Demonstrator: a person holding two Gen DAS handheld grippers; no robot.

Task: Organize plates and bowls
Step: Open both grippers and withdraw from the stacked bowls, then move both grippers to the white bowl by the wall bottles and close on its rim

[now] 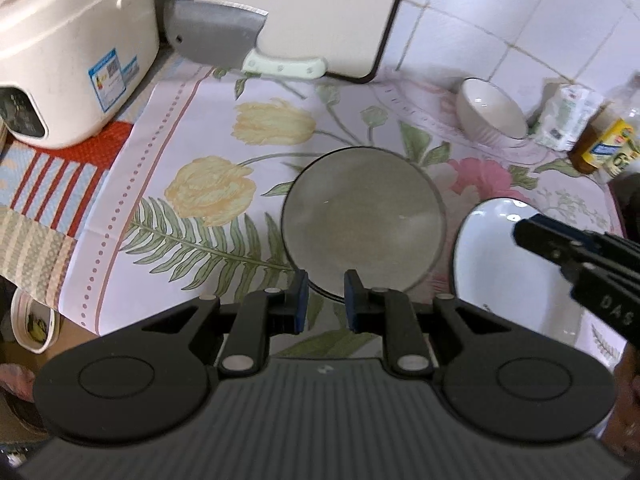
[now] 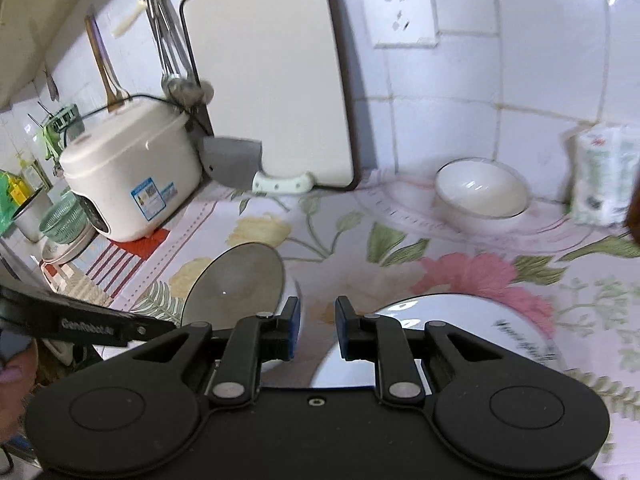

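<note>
A round grey plate [image 1: 363, 220] lies on the floral cloth just ahead of my left gripper [image 1: 326, 300], which is open and empty at its near rim. A white plate with a dark rim [image 1: 500, 264] lies to its right. My right gripper [image 2: 316, 330] is open and empty, above the gap between the grey plate [image 2: 236, 284] and the white plate [image 2: 460, 320]. A white bowl [image 1: 490, 114] stands at the back by the tiled wall; it also shows in the right wrist view [image 2: 482, 196]. The right gripper's body [image 1: 580, 256] reaches over the white plate.
A white rice cooker [image 1: 68, 52] stands at the back left. A cutting board [image 1: 300, 12] and a cleaver [image 1: 224, 36] lean on the wall. A paper-wrapped packet [image 1: 566, 116] and a bottle [image 1: 608, 140] stand at the back right. The counter edge runs along the left.
</note>
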